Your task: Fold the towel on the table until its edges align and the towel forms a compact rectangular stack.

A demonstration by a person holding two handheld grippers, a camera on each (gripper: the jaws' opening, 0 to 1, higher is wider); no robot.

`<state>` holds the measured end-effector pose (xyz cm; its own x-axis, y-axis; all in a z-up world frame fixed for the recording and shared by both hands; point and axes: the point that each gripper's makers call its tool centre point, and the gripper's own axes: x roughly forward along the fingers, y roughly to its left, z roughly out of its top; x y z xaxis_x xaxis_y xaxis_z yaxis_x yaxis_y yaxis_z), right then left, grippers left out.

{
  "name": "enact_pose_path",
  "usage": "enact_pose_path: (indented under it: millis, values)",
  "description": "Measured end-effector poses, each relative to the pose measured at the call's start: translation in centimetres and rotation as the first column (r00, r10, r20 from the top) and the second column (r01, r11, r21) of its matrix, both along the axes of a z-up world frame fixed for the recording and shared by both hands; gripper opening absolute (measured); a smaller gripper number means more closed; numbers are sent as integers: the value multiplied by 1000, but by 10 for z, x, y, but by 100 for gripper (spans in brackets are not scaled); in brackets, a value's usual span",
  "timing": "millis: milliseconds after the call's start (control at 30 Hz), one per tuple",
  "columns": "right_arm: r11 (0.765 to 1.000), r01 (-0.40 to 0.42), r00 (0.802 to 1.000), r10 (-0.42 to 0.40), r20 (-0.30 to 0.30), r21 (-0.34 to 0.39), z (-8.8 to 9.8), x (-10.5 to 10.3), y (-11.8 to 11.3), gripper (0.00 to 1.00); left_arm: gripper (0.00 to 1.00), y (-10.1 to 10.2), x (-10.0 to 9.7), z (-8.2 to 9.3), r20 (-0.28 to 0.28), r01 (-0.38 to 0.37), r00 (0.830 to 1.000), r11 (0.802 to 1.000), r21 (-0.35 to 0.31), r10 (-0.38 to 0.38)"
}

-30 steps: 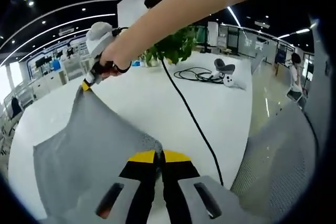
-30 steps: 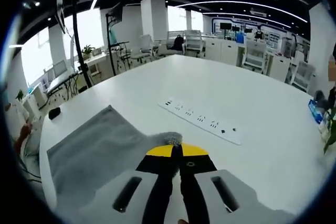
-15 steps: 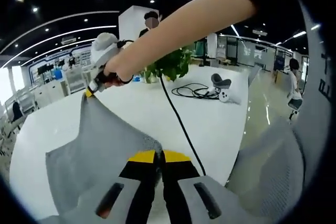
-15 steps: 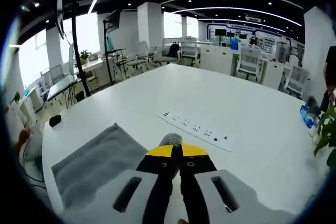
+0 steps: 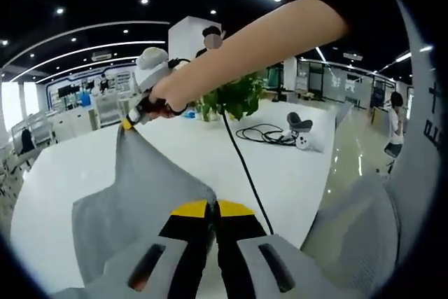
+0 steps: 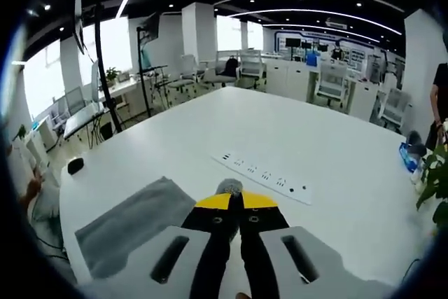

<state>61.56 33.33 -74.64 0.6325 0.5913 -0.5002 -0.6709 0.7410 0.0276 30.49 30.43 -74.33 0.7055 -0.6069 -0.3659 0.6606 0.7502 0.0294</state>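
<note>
My left claw and right claw each pinch a corner of the grey towel, its lifted edge stretched taut between them, body hanging to the white table.

White table: grey towel, white power strip, black cable.
</note>
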Motion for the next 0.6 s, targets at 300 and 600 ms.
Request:
enact_pose_path:
  millis: [300,600]
  values:
    - [1000,-31,999,31,-16,8,-2,0,35,1,3,34,-2,-3,-28,-90,996,994,-54,89]
    - [998,-59,998,59,-31,5,-8,-4,68,1,3,82,-5,-13,-70,-197,979,975,-97,191]
